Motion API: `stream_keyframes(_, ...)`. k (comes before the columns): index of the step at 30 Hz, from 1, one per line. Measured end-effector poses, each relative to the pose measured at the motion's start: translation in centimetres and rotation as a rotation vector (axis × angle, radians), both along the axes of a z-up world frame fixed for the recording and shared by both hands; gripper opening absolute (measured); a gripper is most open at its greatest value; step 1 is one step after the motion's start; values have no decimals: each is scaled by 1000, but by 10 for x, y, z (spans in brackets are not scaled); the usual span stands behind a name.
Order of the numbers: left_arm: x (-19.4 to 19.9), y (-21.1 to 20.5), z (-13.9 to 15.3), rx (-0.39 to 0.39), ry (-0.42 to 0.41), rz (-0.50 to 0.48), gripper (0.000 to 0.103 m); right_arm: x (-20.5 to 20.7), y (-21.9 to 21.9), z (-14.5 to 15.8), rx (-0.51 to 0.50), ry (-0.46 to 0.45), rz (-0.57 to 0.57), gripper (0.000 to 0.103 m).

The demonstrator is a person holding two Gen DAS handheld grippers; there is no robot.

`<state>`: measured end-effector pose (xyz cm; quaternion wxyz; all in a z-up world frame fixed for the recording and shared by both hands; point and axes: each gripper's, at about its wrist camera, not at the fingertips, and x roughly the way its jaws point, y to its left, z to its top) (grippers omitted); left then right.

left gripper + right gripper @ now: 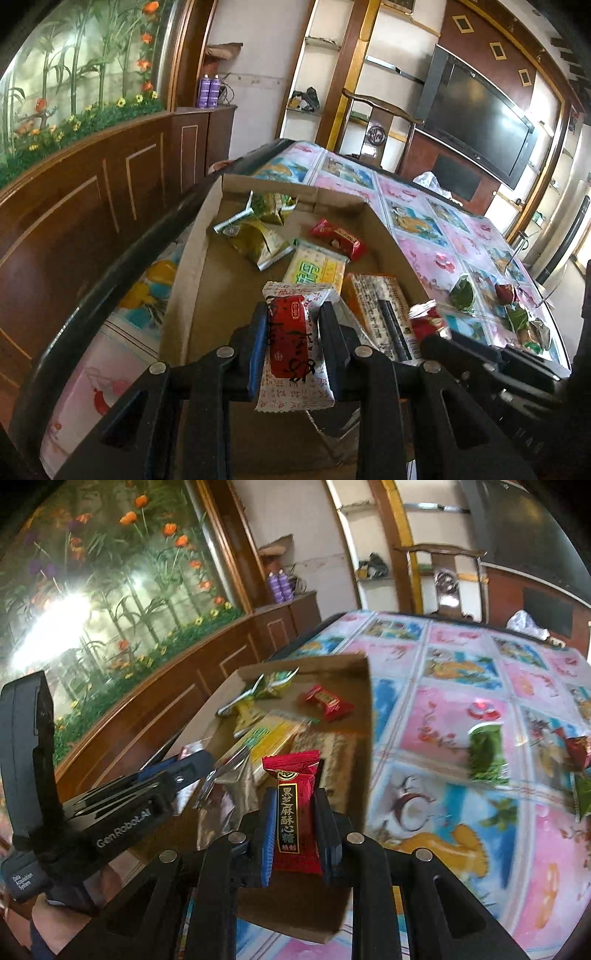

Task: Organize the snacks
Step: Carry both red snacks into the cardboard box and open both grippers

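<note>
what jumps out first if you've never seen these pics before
Each gripper is clamped on a wrapped sweet: the left gripper holds a white-and-red packet, the right gripper a red candy with gold lettering. Just beyond them a shallow cardboard tray already holds several snacks. It sits on a table under a bright pink-and-blue cloth, where a few green and red sweets lie loose.
</note>
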<state>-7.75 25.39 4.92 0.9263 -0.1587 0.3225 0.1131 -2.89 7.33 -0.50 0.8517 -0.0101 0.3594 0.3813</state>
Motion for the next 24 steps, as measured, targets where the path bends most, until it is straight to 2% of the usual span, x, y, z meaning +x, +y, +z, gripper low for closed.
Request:
stream_keyframes(11,3,8,-10,-60,18,3,26,-9,21,-12,-42,10,66,22)
stream_keyframes(24,3,8,-9,-40,26,12,26,-10,24,-14,-48,-9,95,23)
